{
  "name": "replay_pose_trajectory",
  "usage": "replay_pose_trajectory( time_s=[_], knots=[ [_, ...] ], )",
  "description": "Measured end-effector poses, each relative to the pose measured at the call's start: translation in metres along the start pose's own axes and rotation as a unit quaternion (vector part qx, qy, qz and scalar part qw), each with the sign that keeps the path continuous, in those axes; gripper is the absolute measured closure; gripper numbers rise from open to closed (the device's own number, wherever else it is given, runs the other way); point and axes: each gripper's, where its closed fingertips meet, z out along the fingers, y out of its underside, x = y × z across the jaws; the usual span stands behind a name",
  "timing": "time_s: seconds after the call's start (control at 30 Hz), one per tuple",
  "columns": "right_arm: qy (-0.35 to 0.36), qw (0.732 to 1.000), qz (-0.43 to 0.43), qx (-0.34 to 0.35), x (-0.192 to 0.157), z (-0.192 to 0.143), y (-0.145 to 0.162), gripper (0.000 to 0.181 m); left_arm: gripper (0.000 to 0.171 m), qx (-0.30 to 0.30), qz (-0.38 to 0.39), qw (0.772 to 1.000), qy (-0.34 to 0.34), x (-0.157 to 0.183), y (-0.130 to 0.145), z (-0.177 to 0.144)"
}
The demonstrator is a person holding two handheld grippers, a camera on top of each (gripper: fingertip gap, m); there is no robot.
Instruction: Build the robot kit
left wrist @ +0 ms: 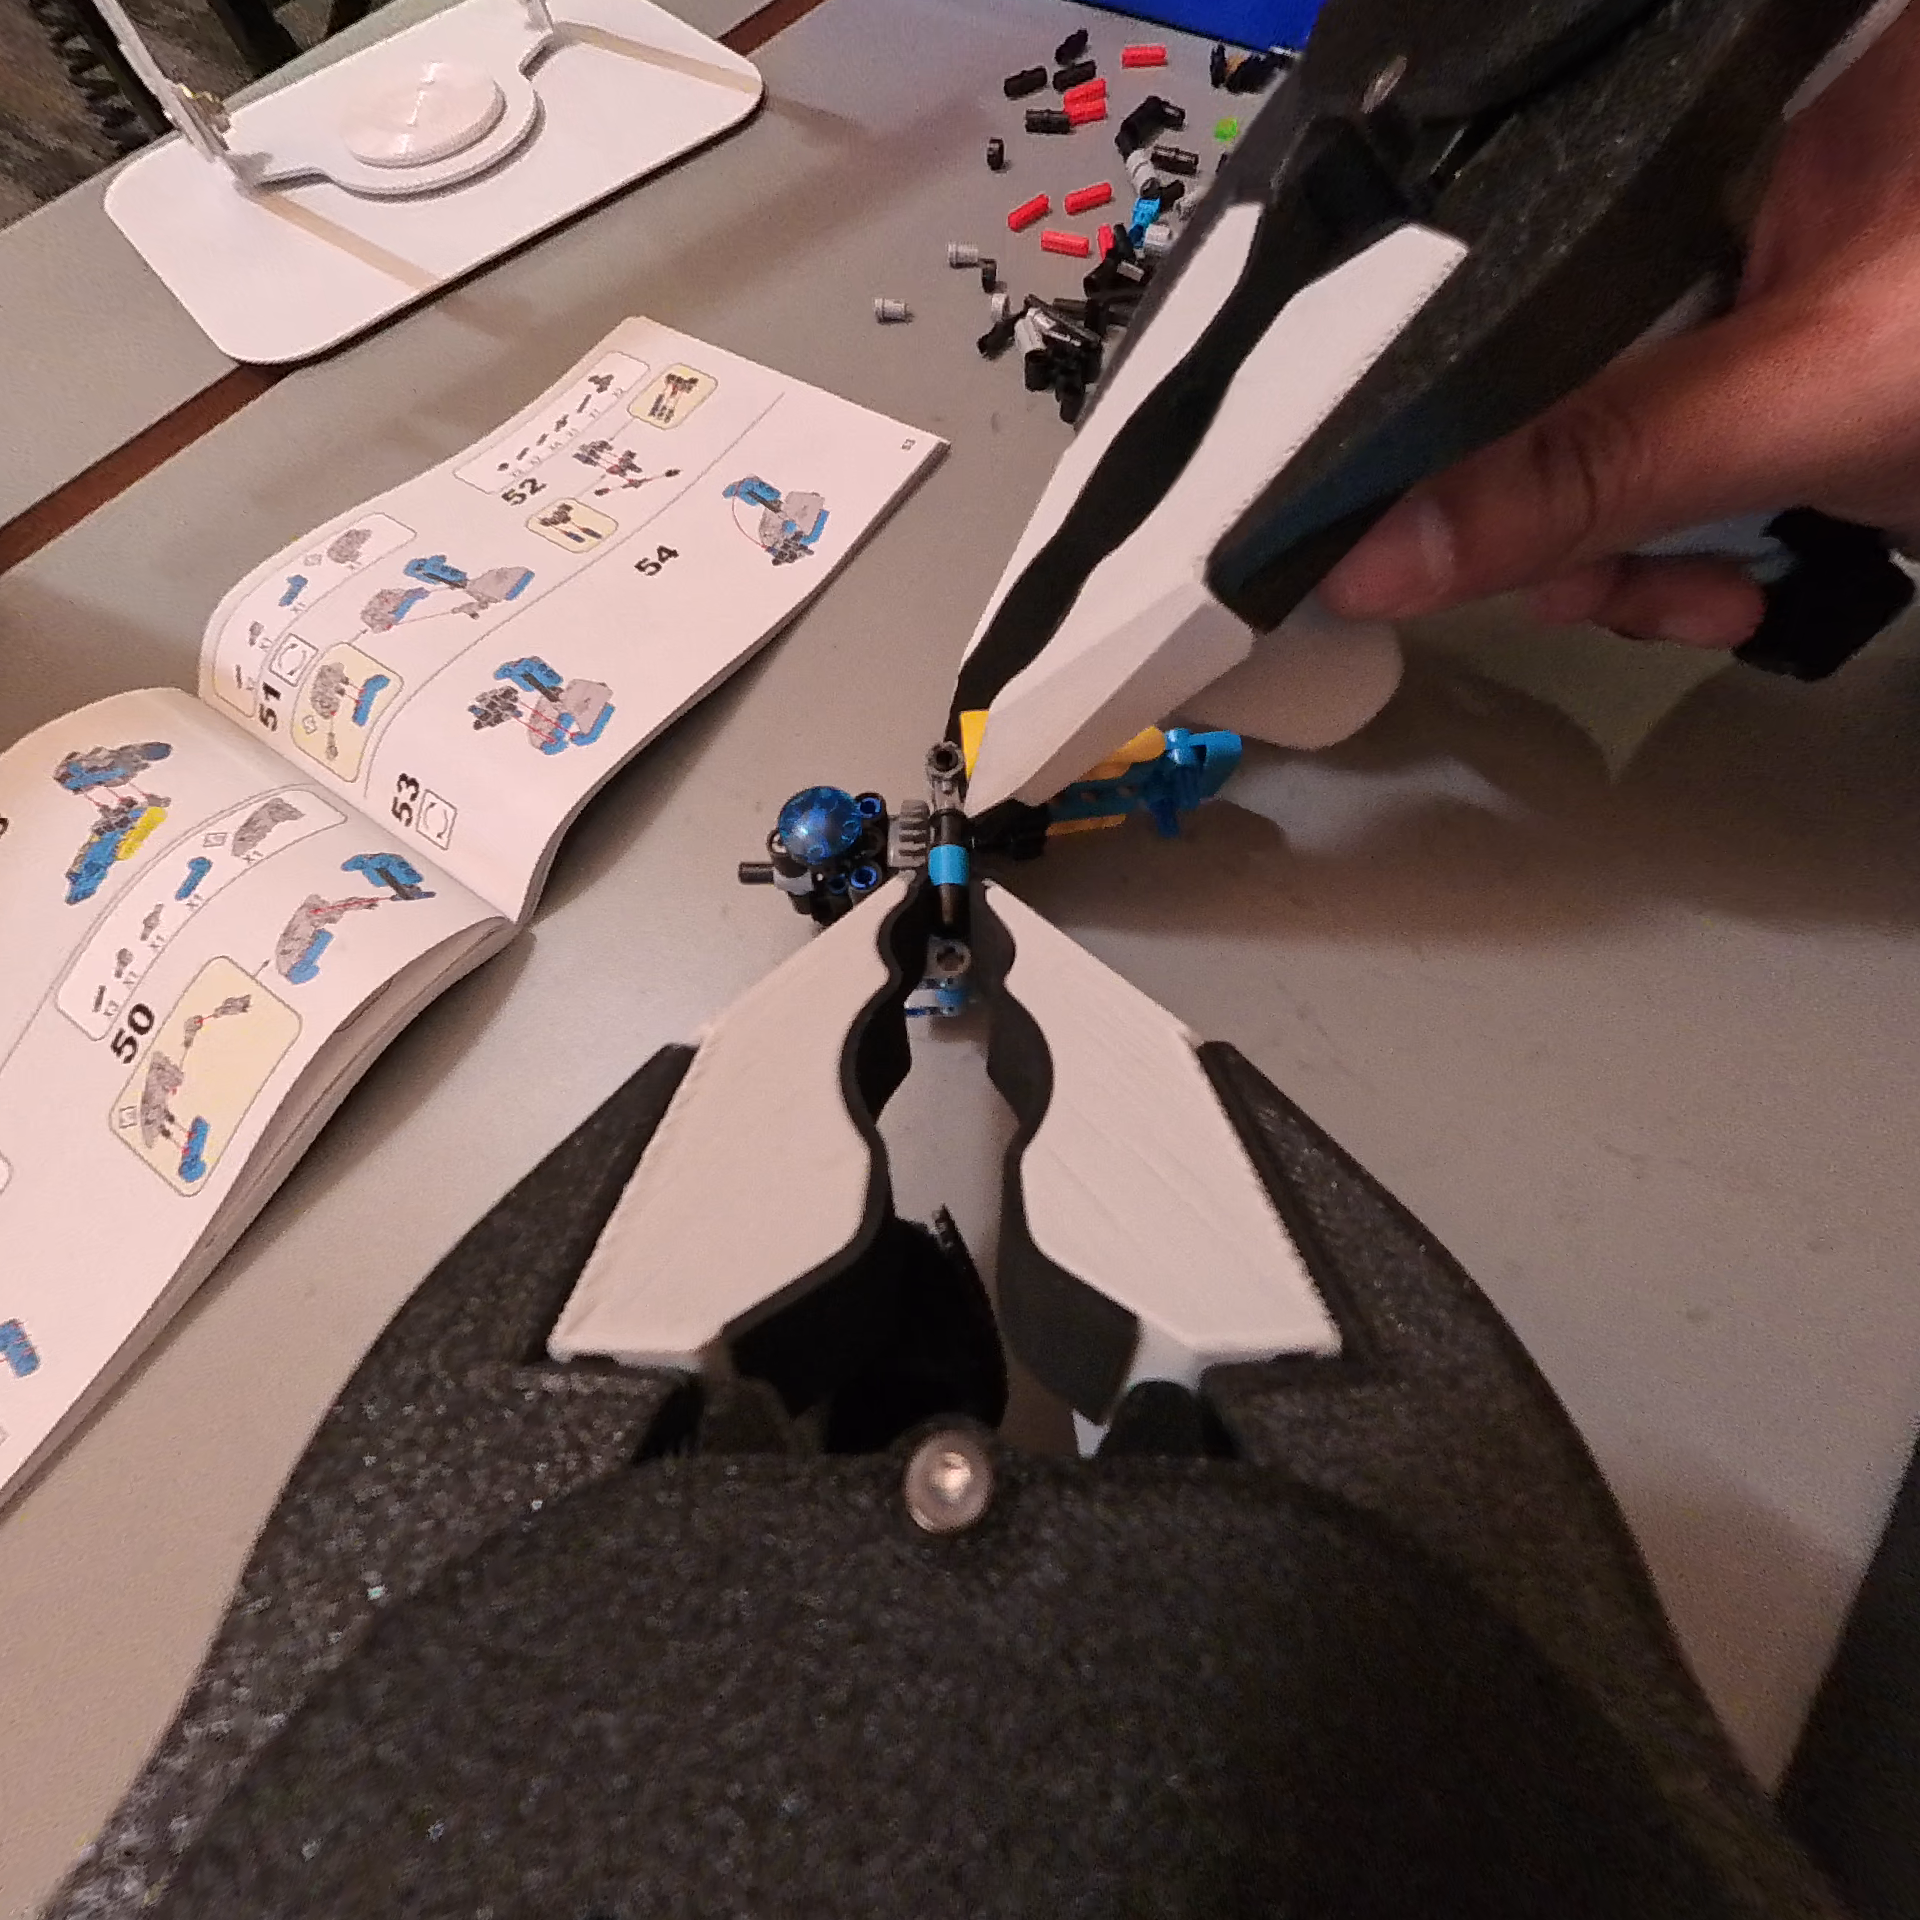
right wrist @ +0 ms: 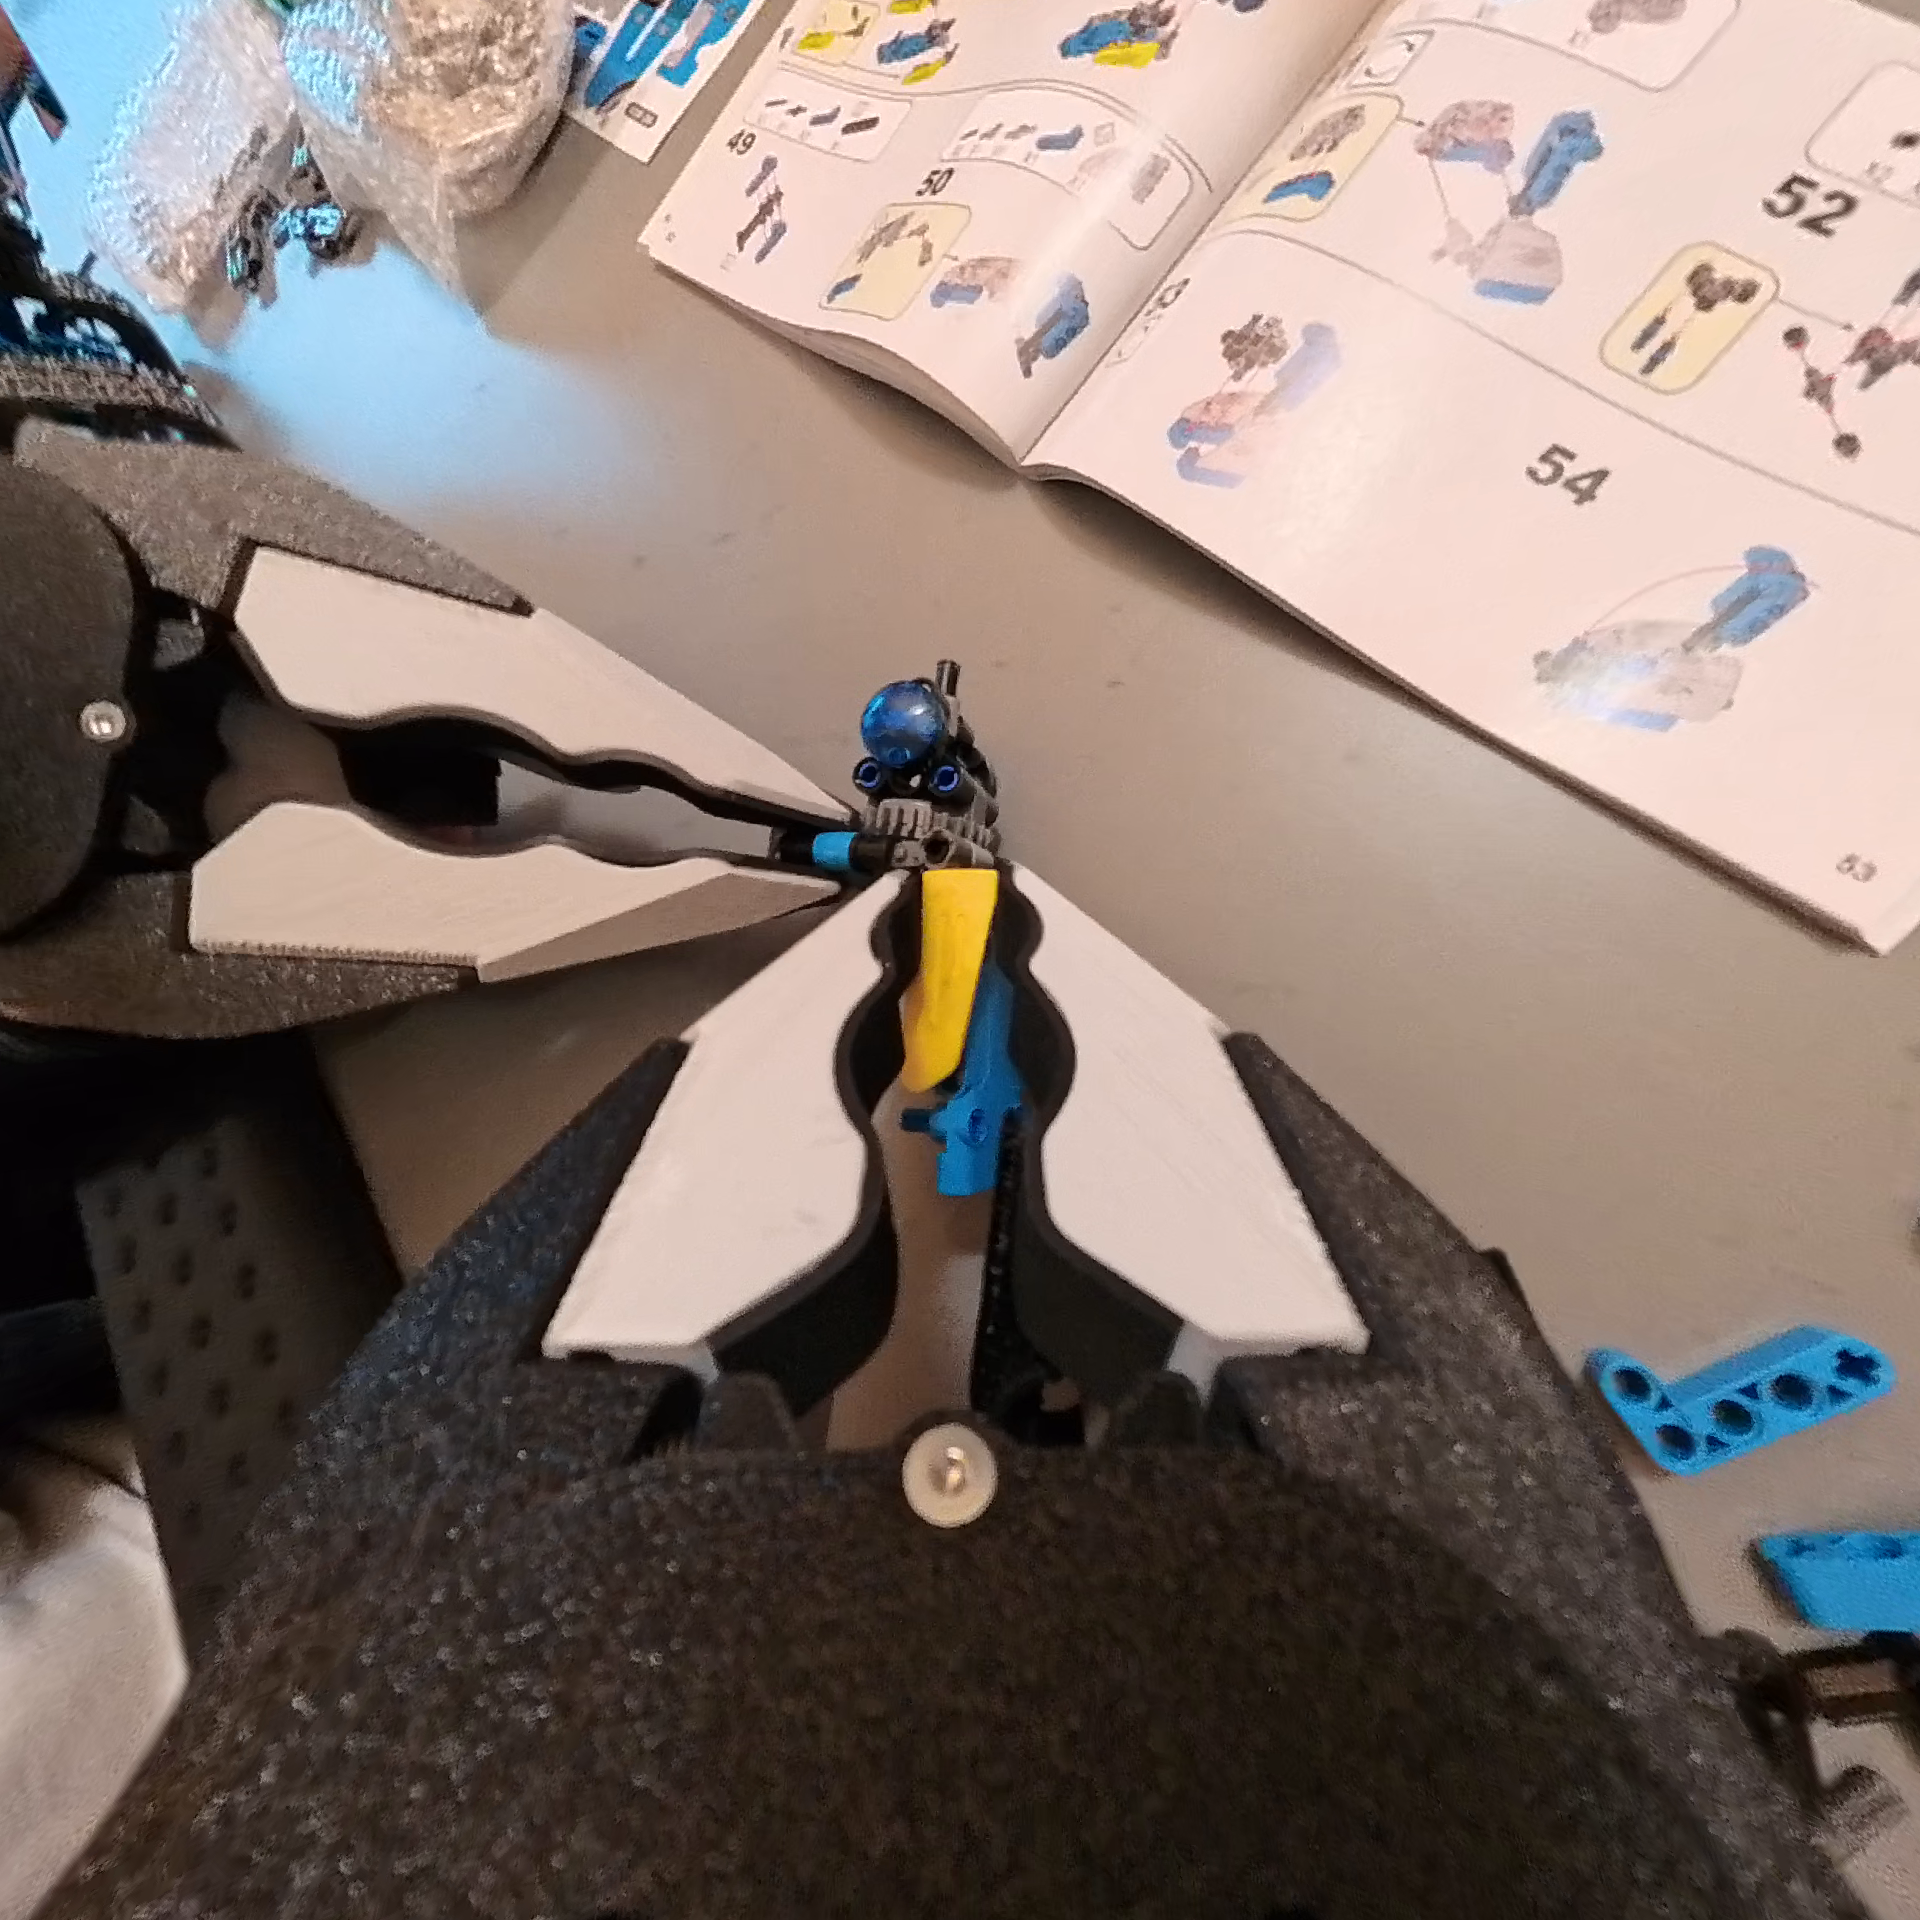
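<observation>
A small brick model with a clear blue dome, grey gear and black pins sits just above the grey table; it also shows in the right wrist view. My left gripper is shut on its black axle with a light blue sleeve. My right gripper is shut on the model's yellow and blue part. The right gripper also enters the left wrist view from the upper right, held by a hand. The left gripper shows in the right wrist view from the left.
An open instruction booklet lies left of the model, also in the right wrist view. Several loose black, red and grey pieces lie at the back. A white stand base is far left. Blue beams and plastic bags lie nearby.
</observation>
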Motion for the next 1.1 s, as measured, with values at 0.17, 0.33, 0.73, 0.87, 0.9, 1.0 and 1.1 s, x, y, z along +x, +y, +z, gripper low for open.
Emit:
replay_pose_trajectory(
  time_s=[0.17,0.33,0.73,0.87,0.9,1.0,1.1],
  knots=[
    [0.005,1.000,0.029,0.000,0.0010,-0.0014,0.0012,0.168,0.166,0.000,-0.002,1.000,-0.009,0.0011,-0.0011,0.0014],
    [-0.048,0.996,0.070,0.006,0.0003,-0.0019,0.0013,0.169,0.166,0.003,-0.020,1.000,0.010,0.0021,-0.0019,0.0022],
    [-0.039,0.998,0.040,0.006,-0.0004,-0.0009,0.0009,0.169,0.166,0.000,-0.050,0.998,0.023,0.0008,-0.0017,0.0017],
    [-0.100,0.990,0.096,0.016,-0.0024,-0.0004,0.0001,0.168,0.166,-0.005,-0.020,1.000,0.017,0.0004,-0.0008,0.0012],
    [-0.098,0.991,0.091,0.018,-0.0026,-0.0001,0.0000,0.168,0.165,-0.006,-0.014,1.000,0.016,0.0000,-0.0005,0.0010],
    [-0.082,0.994,0.066,0.022,-0.0018,0.0001,-0.0006,0.167,0.165,-0.003,-0.007,1.000,0.018,-0.0004,-0.0003,0.0007],
    [-0.086,0.994,0.063,0.027,-0.0015,-0.0002,-0.0010,0.167,0.165,-0.002,0.003,1.000,0.013,-0.0004,-0.0003,0.0010]
  ],
)
